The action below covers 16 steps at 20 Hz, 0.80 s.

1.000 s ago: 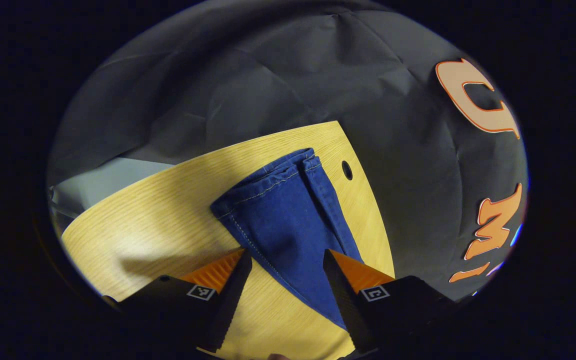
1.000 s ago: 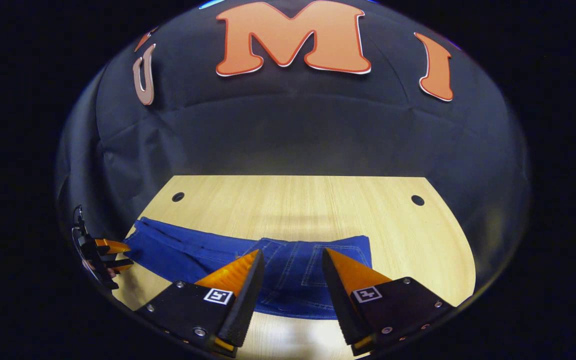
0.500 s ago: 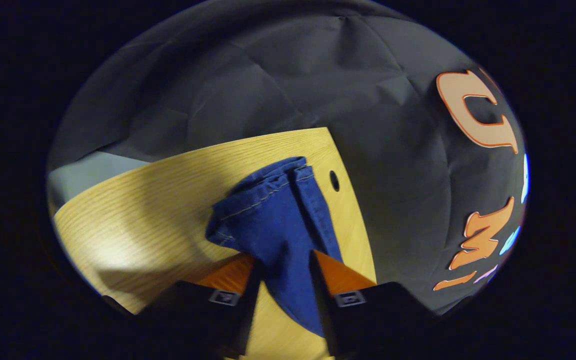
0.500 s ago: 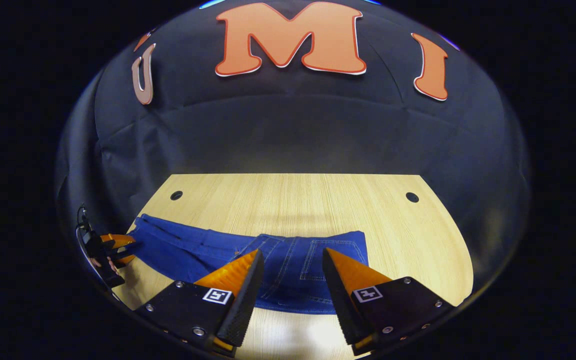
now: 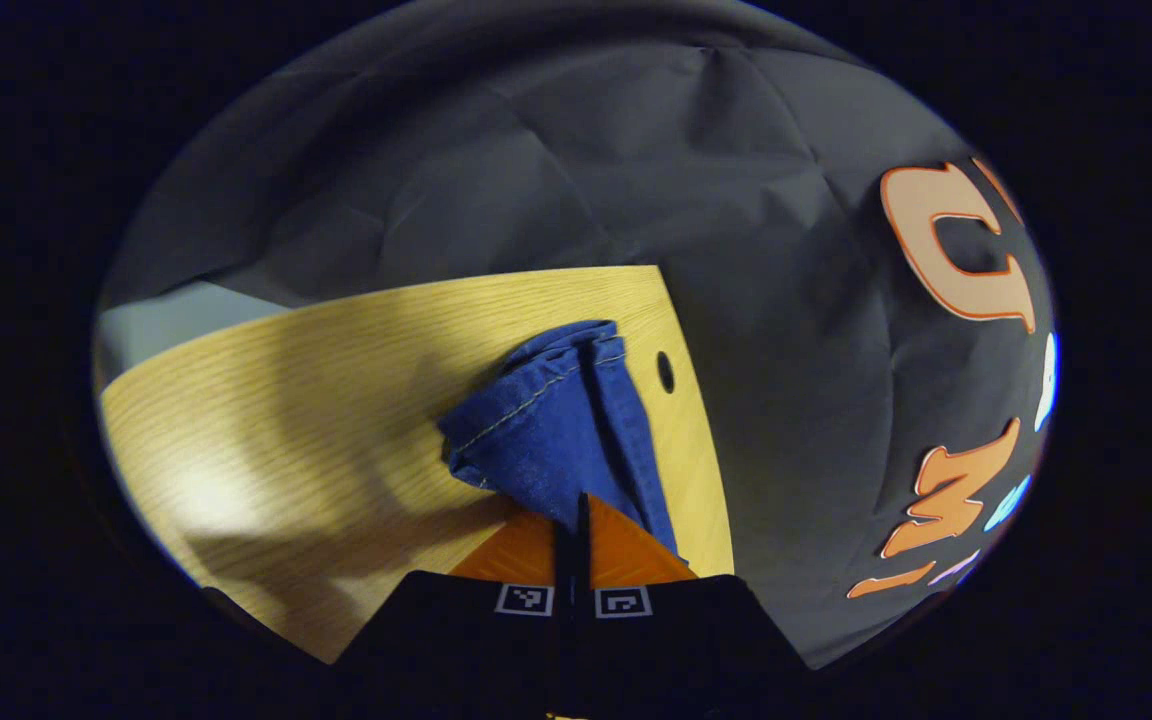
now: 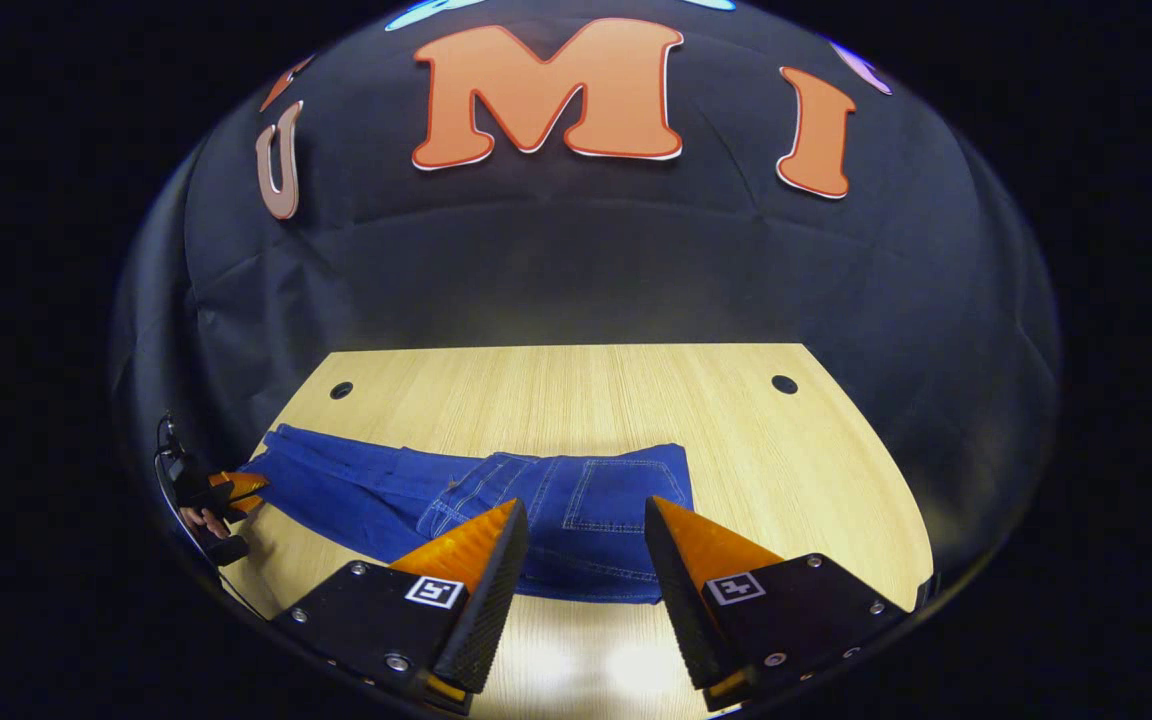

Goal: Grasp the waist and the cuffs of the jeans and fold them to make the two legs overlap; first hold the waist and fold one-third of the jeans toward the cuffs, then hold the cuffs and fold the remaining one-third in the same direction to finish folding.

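Note:
Blue jeans [image 6: 356, 490] lie across the wooden table [image 6: 576, 400]. The waist part with a back pocket [image 6: 616, 490] is at the right and the legs run off to the left. My right gripper [image 6: 581, 515] hovers open just over the waist part, with nothing between its fingers. In the left gripper view, the cuff end of the jeans [image 5: 546, 420] bunches up and rises off the table [image 5: 316, 400]. My left gripper [image 5: 576, 515] is shut on that fabric. The right gripper view has the left gripper [image 6: 226, 490] at the far left, held by a hand at the cuffs.
Round holes sit near the table's far corners [image 6: 341, 390] [image 6: 784, 384], and one lies beside the cuffs [image 5: 665, 372]. Black booth cloth hangs right behind the table. Bare wood stretches beyond the jeans and to the right of the waist.
My left gripper went from open astride the leg to shut on it, and the cuff end has bunched and lifted. The right gripper stayed open and shifted slightly.

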Tool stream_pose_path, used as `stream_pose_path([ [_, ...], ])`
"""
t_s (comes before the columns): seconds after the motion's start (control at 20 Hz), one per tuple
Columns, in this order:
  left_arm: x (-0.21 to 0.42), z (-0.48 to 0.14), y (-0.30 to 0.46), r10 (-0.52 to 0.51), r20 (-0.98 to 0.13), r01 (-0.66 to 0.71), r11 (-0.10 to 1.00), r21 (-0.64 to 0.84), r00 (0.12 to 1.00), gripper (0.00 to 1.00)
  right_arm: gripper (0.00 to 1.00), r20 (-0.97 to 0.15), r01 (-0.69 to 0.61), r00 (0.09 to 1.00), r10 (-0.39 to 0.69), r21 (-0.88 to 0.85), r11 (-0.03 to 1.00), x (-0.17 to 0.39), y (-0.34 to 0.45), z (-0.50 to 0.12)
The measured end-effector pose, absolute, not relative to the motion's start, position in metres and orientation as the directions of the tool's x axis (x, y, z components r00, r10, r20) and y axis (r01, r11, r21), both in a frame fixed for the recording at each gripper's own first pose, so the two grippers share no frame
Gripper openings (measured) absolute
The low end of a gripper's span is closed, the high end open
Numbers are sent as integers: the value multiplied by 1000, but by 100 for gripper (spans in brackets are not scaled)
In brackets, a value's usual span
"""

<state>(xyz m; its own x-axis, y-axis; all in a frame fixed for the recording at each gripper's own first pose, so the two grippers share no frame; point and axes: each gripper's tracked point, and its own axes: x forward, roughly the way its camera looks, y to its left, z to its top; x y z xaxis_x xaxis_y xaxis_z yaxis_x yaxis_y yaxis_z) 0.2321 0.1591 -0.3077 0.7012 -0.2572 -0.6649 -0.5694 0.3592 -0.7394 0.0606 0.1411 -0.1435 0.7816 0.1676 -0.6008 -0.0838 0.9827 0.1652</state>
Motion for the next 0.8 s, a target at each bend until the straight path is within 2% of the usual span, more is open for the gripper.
stream_pose_path([
  [0.35,235,-228,143,-216,-601,-463,460,-758,769,1,74,-550,-129,808,212,187,974,64,126,-130],
  [0.4,235,-215,139,-220,-587,-441,474,-762,779,1,68,-544,-135,811,218,189,973,64,124,-128],
  [0.45,236,-207,134,-220,-582,-429,488,-761,783,1,75,-535,-140,815,223,191,972,65,120,-127],
  [0.55,242,-180,119,-232,-549,-377,517,-769,803,1,76,-521,-141,823,225,196,971,65,113,-124],
  [0.6,245,-166,109,-244,-533,-349,529,-774,810,1,70,-515,-146,825,233,203,968,66,110,-122],
  [0.65,246,-153,100,-254,-521,-325,543,-774,815,0,77,-509,-146,828,234,207,967,67,106,-121],
  [0.8,248,-124,69,-283,-497,-265,582,-769,821,0,79,-482,-171,834,269,238,956,67,100,-115],
])
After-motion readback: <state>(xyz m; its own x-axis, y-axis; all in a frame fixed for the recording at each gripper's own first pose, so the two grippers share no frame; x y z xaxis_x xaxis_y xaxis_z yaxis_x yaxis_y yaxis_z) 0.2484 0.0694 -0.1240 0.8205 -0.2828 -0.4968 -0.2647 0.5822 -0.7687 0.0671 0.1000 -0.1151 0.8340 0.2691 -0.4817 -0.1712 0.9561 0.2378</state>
